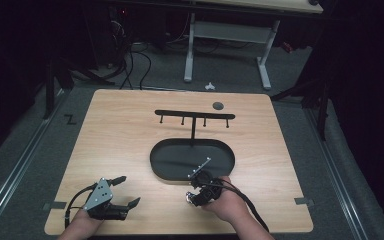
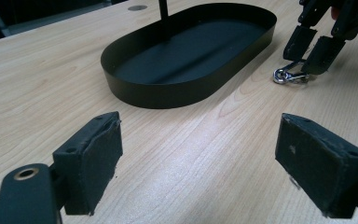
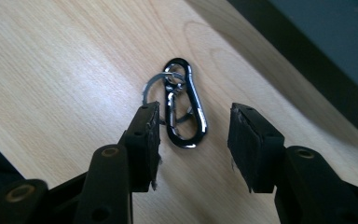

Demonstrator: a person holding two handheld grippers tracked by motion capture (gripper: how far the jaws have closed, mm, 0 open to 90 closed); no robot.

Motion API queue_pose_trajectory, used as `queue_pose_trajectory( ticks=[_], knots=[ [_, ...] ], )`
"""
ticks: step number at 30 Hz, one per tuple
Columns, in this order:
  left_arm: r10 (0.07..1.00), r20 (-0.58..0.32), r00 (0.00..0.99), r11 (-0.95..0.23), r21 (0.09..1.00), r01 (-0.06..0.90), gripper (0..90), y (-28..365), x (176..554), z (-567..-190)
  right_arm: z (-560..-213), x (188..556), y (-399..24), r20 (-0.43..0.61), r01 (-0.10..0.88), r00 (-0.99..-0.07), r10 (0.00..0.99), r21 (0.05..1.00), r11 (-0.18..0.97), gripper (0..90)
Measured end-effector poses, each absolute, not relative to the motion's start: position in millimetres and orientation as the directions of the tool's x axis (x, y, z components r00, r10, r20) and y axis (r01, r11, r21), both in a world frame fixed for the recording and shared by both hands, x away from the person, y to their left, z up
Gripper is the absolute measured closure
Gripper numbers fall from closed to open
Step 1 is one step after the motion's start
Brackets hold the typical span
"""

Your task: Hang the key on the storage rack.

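While left tongs (image 1: 128, 190) gape empty, right tongs (image 3: 193, 140) straddle the carabiner (image 3: 185, 105) (unpinched)

In the high view, the small silver snap hook (image 1: 189, 198) is too tiny to make out. The upright black metal post (image 2: 163, 16) on the black oval metal tray (image 2: 168, 95) runs off the top edge.

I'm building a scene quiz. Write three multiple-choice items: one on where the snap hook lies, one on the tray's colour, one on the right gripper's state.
1. Where does the snap hook lie?
A in the tray
B on the table beside the tray
C on the rack

2. What colour is the tray?
A black
B white
C red

3. The right gripper is
A shut on the hook
B open around the hook
C far from the hook

B: it lies on bare wood outside the tray's wall.
A: the tray is dark all over.
B: both pads stand clear of the hook.
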State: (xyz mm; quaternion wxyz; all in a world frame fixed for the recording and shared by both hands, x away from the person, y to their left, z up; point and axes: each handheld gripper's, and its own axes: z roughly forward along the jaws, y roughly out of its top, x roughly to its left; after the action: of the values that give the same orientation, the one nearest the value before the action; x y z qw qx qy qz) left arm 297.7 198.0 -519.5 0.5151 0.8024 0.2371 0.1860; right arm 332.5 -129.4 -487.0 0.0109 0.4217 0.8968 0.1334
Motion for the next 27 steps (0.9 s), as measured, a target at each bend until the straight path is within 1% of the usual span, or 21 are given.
queue_pose_trajectory(
  ticks=[1,3,6,10,13,15,24,25,26,27],
  knots=[
    [0.570,0.054,0.820,-0.358,0.915,0.188,15.2,197.9,297.6,-519.5,-487.7,332.3,-128.3,0.097,0.756,-0.642,0.761,0.245,0.606,54.9],
    [0.569,0.055,0.820,-0.361,0.913,0.189,15.2,197.6,297.6,-519.5,-490.6,333.1,-126.8,0.086,0.744,-0.656,0.750,0.240,0.623,59.7],
    [0.569,0.054,0.821,-0.361,0.913,0.190,15.2,197.5,297.6,-519.5,-491.6,332.7,-126.0,0.085,0.744,-0.657,0.749,0.236,0.625,61.5],
    [0.569,0.052,0.821,-0.360,0.913,0.192,15.2,197.4,297.8,-519.5,-491.2,331.1,-124.7,0.078,0.738,-0.665,0.743,0.226,0.636,67.1],
    [0.569,0.051,0.820,-0.360,0.913,0.193,15.2,197.5,297.7,-519.5,-491.6,331.1,-124.8,0.069,0.718,-0.685,0.725,0.234,0.656,67.8],
    [0.568,0.054,0.821,-0.362,0.913,0.190,15.2,197.4,297.5,-519.5,-491.5,330.3,-124.4,0.076,0.721,-0.683,0.727,0.232,0.653,68.2],
    [0.567,0.053,0.822,-0.362,0.913,0.191,15.2,197.4,297.6,-519.6,-490.4,327.1,-121.5,0.037,0.685,-0.715,0.699,0.240,0.688,70.5],
    [0.567,0.053,0.822,-0.362,0.913,0.191,15.2,197.4,297.6,-519.6,-488.5,326.9,-121.7,0.040,0.682,-0.716,0.697,0.257,0.685,76.5],
    [0.567,0.053,0.822,-0.362,0.913,0.190,15.2,197.4,297.7,-519.5,-483.4,327.2,-122.3,0.045,0.679,-0.715,0.697,0.278,0.679,84.5],
    [0.567,0.053,0.822,-0.361,0.913,0.191,15.2,197.4,297.7,-519.6,-483.4,327.2,-122.3,0.045,0.679,-0.715,0.697,0.278,0.679,84.5]
  ],
)
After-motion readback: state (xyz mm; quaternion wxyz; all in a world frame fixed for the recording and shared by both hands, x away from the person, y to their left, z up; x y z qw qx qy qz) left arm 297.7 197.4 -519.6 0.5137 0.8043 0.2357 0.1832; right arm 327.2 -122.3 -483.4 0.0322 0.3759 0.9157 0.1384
